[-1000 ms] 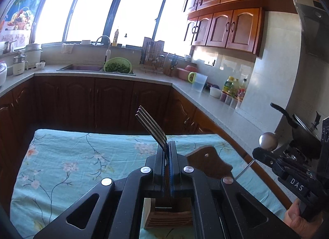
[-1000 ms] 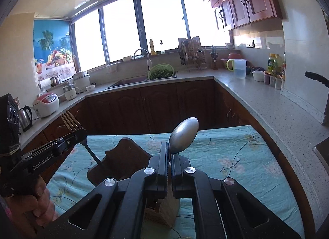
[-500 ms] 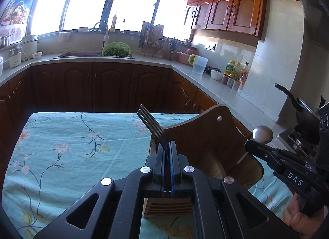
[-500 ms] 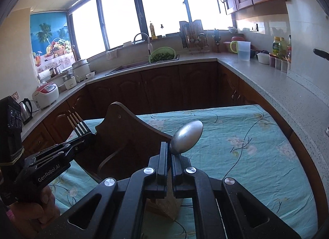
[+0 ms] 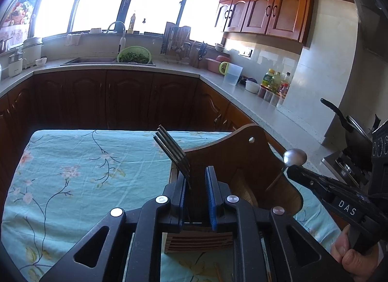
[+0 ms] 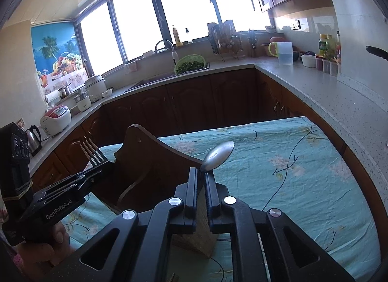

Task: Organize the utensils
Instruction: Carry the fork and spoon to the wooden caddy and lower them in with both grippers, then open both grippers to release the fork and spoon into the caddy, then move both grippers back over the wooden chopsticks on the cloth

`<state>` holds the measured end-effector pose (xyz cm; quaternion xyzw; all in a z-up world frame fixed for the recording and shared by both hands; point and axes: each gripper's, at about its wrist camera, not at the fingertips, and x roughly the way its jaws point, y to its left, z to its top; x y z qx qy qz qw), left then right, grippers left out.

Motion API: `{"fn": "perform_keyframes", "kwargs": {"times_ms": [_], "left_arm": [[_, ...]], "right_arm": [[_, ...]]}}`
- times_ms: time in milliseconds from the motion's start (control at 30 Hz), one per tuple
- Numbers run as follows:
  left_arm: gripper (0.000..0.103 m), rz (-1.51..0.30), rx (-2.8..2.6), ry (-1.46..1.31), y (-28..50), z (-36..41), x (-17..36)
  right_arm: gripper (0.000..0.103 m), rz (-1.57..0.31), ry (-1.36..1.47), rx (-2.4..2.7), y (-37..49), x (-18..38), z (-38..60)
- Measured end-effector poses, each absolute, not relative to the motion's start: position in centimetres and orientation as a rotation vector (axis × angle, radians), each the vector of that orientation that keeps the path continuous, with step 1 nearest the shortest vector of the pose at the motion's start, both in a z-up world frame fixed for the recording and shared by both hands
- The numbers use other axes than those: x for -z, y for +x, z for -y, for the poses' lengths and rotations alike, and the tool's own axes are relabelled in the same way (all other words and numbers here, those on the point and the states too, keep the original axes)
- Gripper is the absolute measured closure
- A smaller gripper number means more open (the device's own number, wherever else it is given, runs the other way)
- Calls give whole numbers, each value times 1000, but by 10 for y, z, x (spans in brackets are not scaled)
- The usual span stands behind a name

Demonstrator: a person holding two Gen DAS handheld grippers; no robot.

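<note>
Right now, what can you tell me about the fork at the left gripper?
The fork is dark, metallic-looking, with four long tines pointing up and away, tilted left in the left wrist view. Its neck sits between the left gripper's opening jaws, leaning on the left pad, clear of the right one. The handle runs down out of sight toward the wooden utensil holder on the floral tablecloth. The right wrist view shows the same raised tines.

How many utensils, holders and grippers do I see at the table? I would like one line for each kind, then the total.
Forks: 1, the fork between the opening jaws of the left gripper
Spoons: 1, the spoon between the opening jaws of the right gripper
Wooden holders: 1, the holder
Grippers: 2
Total: 5
</note>
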<state>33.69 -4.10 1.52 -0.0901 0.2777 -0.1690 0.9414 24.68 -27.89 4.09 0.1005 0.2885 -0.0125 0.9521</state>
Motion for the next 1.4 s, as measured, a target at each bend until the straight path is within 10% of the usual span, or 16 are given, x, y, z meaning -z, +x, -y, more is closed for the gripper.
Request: {"fn": "perform_keyframes", "kwargs": {"times_ms": [167,333,600,1400], "left_arm": [[51,-538,311,-168,321,39,-20],[50,-544,295,-179,306,33,-19],[37,-536,233,-183,254,17,-20],[25,-620,154,-262,79,-5,5]], "right_arm": [[60,-555,252,32,230,-47,289],[53,-518,283,51,208,-55,298],[14,-438,318,53,154,-60,302],[7,-537,347,90,30,0,268]]}}
